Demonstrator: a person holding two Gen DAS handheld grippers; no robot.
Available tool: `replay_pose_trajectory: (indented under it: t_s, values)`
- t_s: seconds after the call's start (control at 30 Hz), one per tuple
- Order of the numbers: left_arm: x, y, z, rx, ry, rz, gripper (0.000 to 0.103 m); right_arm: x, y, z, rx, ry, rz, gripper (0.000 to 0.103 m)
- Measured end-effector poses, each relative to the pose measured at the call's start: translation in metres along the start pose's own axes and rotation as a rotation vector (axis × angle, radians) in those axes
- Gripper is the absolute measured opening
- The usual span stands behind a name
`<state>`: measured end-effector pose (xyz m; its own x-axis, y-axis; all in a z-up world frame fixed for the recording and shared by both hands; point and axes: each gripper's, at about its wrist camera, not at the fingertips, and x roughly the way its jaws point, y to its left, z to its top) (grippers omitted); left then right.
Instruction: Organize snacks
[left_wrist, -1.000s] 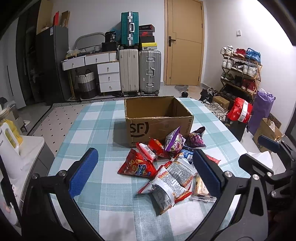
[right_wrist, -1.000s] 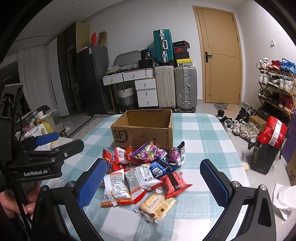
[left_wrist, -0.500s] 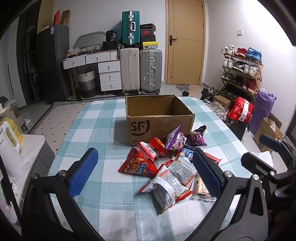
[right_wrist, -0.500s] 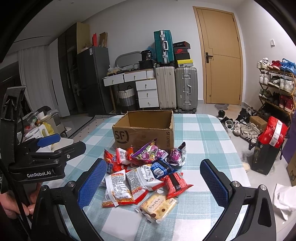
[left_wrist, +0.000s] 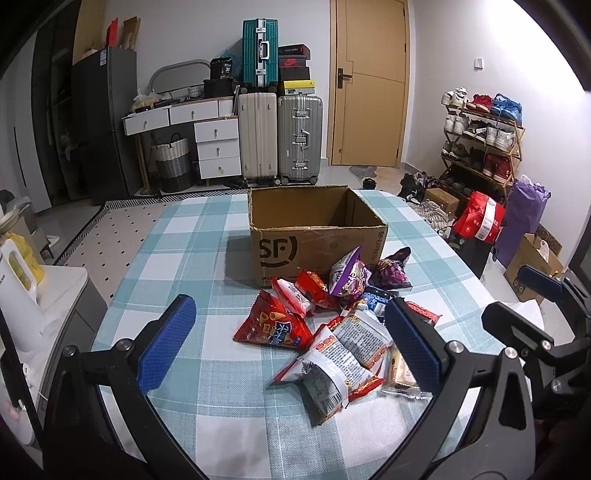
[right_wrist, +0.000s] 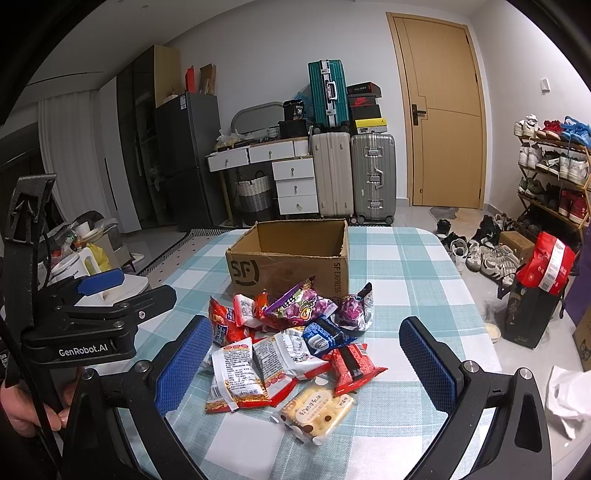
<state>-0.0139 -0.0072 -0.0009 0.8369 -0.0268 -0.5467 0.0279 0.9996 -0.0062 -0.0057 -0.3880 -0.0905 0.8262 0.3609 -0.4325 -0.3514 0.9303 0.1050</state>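
A heap of several snack packets lies on the checked tablecloth in front of an open cardboard box marked SF, which looks empty inside. The heap includes a red chip bag, purple bags and a biscuit pack nearest me. My left gripper hovers open above the near table, with the chip bag between its blue pads. My right gripper is open too, framing the front of the heap. Neither one touches a packet.
The table ends at a rounded right edge. A white kettle stands on a side unit to the left. Suitcases, drawers and a shoe rack stand beyond. Bags and boxes sit on the floor at right.
Both grippers have eased slightly forward toward the heap, staying open. The packets and box have not moved.
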Motion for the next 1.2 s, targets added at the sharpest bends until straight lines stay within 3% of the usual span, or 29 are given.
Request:
replay_pose_trajectory:
  t_s: [0.67, 1.2]
  values:
    - [0.005, 0.003, -0.007, -0.012, 0.012, -0.006, 0.102, 0.002, -0.001, -0.007, 0.005, 0.017, 0.000, 0.103]
    - [0.027, 0.009, -0.013, -0.017, 0.054, -0.002, 0.102, 0.032, -0.014, -0.036, 0.028, 0.122, 0.010, 0.103]
